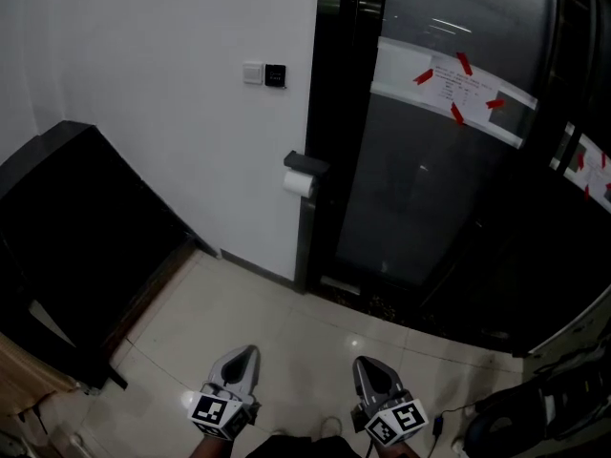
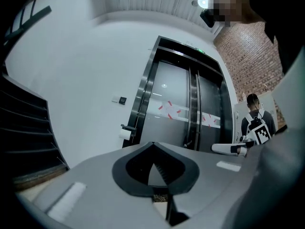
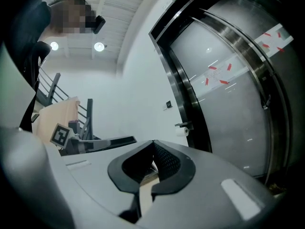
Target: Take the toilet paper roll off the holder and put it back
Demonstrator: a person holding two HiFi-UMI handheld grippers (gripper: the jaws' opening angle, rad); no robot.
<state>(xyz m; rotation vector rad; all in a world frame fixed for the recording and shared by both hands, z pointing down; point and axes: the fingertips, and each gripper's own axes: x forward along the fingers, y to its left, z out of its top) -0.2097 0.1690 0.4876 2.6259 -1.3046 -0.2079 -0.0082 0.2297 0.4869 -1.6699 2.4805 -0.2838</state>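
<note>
The roll (image 1: 298, 184) sits on its black holder (image 1: 305, 162), at the far side of the room, fixed where the white wall (image 1: 162, 122) meets the black door frame (image 1: 325, 113). The holder's flat top lies just above the roll, and the paper shows white below it. Two small switches (image 1: 263, 73) are higher up on the wall, to the left of the holder. To the right of the frame is a dark glass door (image 1: 420, 189) with a pale band across it stuck down with red tape (image 1: 462, 63). A black stair (image 1: 86, 208) runs down along the left wall to the pale tiled floor (image 1: 286, 322). Both grippers are at the near edge of the head view, side by side over the floor, well apart from the roll and pointing toward it. The left gripper (image 1: 251, 350) has its jaws fully together with nothing between them; in its own view the tips meet in a point, and the roll (image 2: 125, 134) shows small and far, up and to the left of them. The right gripper (image 1: 361, 361) also has its jaws closed tip to tip and is empty; in its view the roll (image 3: 181, 131) shows beyond the tips, a little to their right, against the door frame. Each gripper shows at the edge of the other's view.
</note>
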